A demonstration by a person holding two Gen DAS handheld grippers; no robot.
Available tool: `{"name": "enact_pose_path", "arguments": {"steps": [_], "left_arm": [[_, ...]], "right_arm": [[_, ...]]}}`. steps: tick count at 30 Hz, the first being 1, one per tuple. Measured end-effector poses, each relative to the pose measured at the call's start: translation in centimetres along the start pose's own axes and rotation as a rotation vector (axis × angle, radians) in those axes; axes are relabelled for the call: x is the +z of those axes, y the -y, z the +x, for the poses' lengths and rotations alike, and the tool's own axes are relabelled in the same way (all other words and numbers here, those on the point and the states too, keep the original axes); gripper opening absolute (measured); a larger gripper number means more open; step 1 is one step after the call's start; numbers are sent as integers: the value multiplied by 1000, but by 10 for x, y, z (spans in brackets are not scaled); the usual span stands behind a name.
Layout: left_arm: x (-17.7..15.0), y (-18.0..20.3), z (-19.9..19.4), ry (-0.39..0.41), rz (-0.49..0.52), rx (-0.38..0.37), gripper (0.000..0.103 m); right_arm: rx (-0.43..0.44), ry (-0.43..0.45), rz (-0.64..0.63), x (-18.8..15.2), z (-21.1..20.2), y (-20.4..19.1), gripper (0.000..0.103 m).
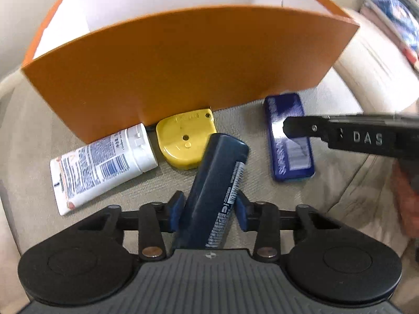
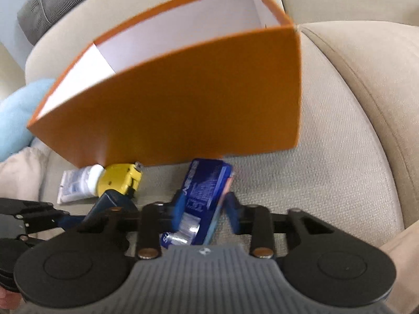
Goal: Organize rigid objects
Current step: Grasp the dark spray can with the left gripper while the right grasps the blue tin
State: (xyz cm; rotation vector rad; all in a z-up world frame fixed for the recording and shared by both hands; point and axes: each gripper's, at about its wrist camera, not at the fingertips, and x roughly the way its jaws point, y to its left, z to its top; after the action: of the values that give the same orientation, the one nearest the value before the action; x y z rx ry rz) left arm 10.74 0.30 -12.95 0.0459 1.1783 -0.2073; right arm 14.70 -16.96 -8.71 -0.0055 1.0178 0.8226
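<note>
Left wrist: left gripper (image 1: 209, 209) fingers clamp dark blue tube (image 1: 217, 183).

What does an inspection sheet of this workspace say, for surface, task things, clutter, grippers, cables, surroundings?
Surface: beige sofa cushion.
Job's things: orange box, open top; in front of it lie a white tube, yellow case, dark blue bottle, blue flat pack.
Clutter: nothing seen.
Grippers: left gripper closed on the dark blue bottle; right gripper around the blue flat pack, contact unclear.
Cables: nothing seen.
Surroundings: light blue cushion, stacked books.
</note>
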Motion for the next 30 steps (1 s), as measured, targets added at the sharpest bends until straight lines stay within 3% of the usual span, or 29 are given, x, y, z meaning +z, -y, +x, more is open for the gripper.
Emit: {"name": "enact_pose_path", "arguments": {"steps": [5,10,15,20,25,30], "left_arm": [[-1,-9,-15,53,-130,-39,39],[-4,-13,-7,62,-305,-94,39],[-12,-4,1,52,-268,-68,43],[-17,-6,-6,17,-272,-64,49],[-26,-13,-12,-14,-298,-80,48],[-25,-5,-13,5,-268,-66,44]], "right_arm": [[31,42,-80,-7,-19,-12,17],[-6,72,-233,-17,-35,-33,16],[-45,12,-197,-19,-28,-24,16],[5,-36,-123,-18,-19,-12,16],[13,-87,-103,-21,-9,-13,16],[27,-93,-75,-20,-11,-11,15]]}}
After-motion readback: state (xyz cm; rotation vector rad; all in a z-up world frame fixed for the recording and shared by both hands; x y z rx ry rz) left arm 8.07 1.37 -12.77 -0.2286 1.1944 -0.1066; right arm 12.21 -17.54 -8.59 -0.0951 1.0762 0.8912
